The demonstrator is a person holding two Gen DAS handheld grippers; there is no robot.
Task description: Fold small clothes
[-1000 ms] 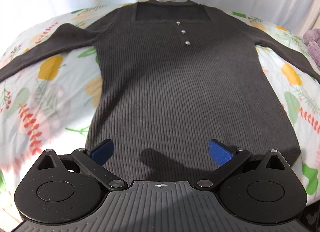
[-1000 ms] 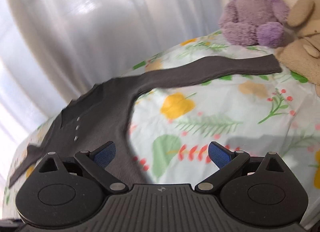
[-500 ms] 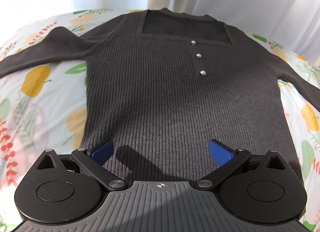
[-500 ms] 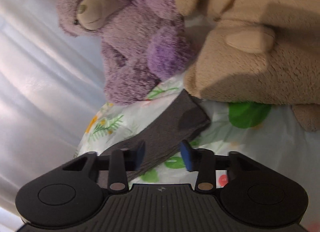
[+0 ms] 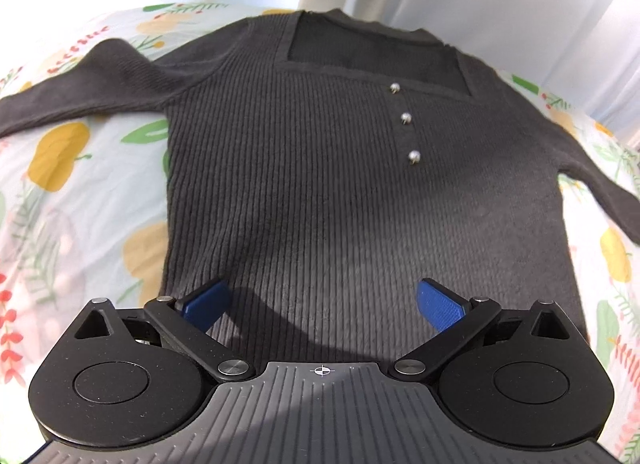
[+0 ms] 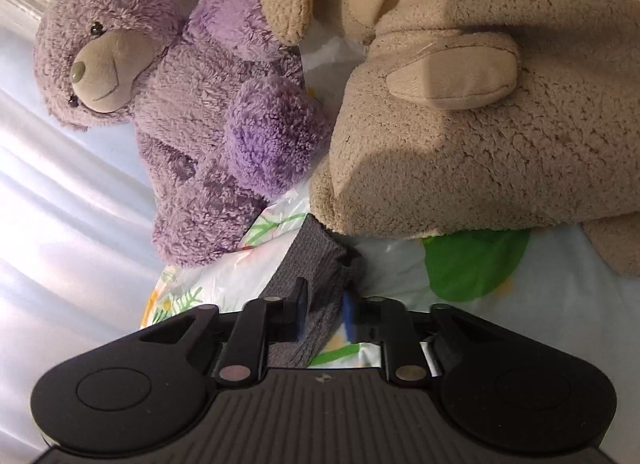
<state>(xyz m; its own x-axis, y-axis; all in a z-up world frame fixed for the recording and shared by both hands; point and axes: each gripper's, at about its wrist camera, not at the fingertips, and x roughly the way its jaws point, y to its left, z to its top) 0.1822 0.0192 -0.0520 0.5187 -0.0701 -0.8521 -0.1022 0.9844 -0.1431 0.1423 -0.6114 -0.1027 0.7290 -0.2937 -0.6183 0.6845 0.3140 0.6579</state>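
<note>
The right hand-held gripper [image 6: 323, 314] has been closing in and is now pinching the sleeve cuff [image 6: 316, 264].
The left hand-held gripper [image 5: 322, 304] is hovering wide open, holding nothing, over the sweater [image 5: 320, 168], which is lying flat on the bed [image 5: 60, 192]; a purple teddy [image 6: 192, 104] is sitting at 11 o'clock of the cuff.

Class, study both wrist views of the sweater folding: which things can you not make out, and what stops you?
- Sweater hem: left wrist view, covered by the open left gripper.
- Both sleeve ends: left wrist view, cut off by the frame edges.
- Sleeve cuff past the right gripper: right wrist view, hidden behind its body.
- Beige plush toy: right wrist view, head cropped.
</note>
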